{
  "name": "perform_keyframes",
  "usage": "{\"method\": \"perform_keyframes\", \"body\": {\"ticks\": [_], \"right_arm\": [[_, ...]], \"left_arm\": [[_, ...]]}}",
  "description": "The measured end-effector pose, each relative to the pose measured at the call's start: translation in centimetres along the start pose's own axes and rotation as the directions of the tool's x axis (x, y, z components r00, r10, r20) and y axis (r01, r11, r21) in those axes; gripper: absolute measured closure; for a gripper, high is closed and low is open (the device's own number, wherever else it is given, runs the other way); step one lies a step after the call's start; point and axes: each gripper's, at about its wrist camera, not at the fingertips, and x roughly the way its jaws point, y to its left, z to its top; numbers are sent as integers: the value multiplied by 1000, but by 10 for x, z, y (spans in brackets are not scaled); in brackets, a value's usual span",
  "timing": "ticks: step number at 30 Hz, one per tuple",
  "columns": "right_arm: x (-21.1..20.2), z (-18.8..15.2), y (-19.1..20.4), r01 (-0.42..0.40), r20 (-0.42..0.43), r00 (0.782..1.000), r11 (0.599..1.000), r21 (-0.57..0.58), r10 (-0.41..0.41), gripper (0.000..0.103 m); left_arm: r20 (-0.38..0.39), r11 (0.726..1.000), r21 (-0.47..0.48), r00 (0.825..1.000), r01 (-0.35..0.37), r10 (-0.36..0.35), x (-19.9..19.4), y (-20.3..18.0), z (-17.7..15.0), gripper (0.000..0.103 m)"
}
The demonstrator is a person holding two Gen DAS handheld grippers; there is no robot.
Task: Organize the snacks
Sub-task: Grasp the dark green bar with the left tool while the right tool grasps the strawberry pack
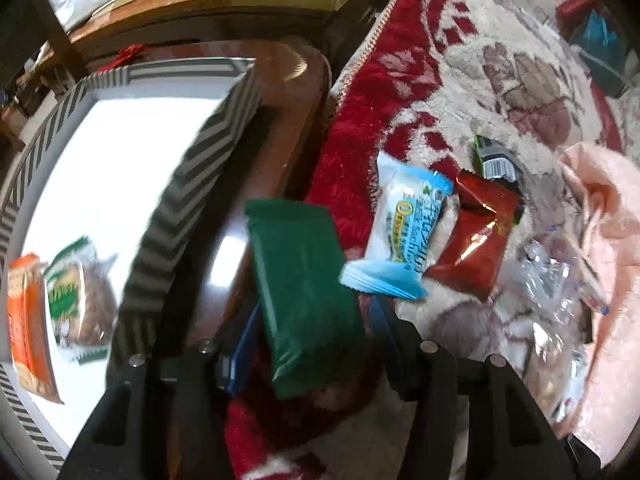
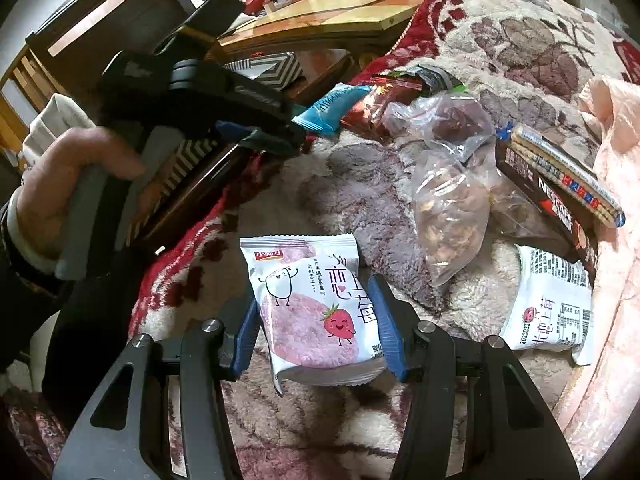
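In the left wrist view a dark green snack packet (image 1: 304, 280) lies flat-faced between the blue pads of my left gripper (image 1: 312, 332). A slim gap shows on each side, so the jaws stand open around it. It hangs over the edge of a brown stool, just right of the striped box (image 1: 192, 184). Inside the box lie an orange packet (image 1: 28, 320) and a green-and-white packet (image 1: 76, 300). My right gripper (image 2: 316, 328) is shut on a white strawberry rice-cake packet (image 2: 312, 304), above the blanket. The left gripper (image 2: 272, 142), held by a hand (image 2: 68, 176), shows at upper left there.
On the floral blanket (image 1: 500, 80) lie a blue-and-white packet (image 1: 400, 232), a red packet (image 1: 476, 240), clear bags of nuts (image 2: 452, 208), a Nescafe box (image 2: 556, 204), a biscuit sleeve (image 2: 568, 172) and a second strawberry packet (image 2: 548, 312). Pink cloth (image 2: 616, 240) lies at right. A wooden table (image 2: 320, 12) stands behind.
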Motion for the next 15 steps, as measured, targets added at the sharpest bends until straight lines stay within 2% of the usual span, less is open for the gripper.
{"method": "perform_keyframes", "body": {"ticks": [2,5,6,8,10,12,15], "right_arm": [[1,-1,-3,-1,-1,1000,1000,11,1,51],[1,-2,-6,-10,5,1000,1000,23,10,51],[1,-2,-6,-12,6,1000,1000,23,11,51],[1,-1,-6,-14,12,1000,1000,22,13,51],[0,-1,-5,-11,16,1000,1000,19,11,52],[-2,-1,-3,-7,24,1000,1000,9,7,52],[-6,-1,1,0,38,999,1000,-3,0,52]], "left_arm": [[-16,1000,-9,1000,5,-5,7,-2,5,54],[-26,997,-43,998,60,-61,12,2,15,64],[-28,996,-44,997,75,-77,13,2,18,71],[-27,996,-30,996,88,-89,13,3,20,75],[-7,995,-4,995,98,-98,10,2,19,85],[8,992,6,991,130,-130,3,3,11,90],[20,984,56,985,170,-171,-8,-2,-6,93]]}}
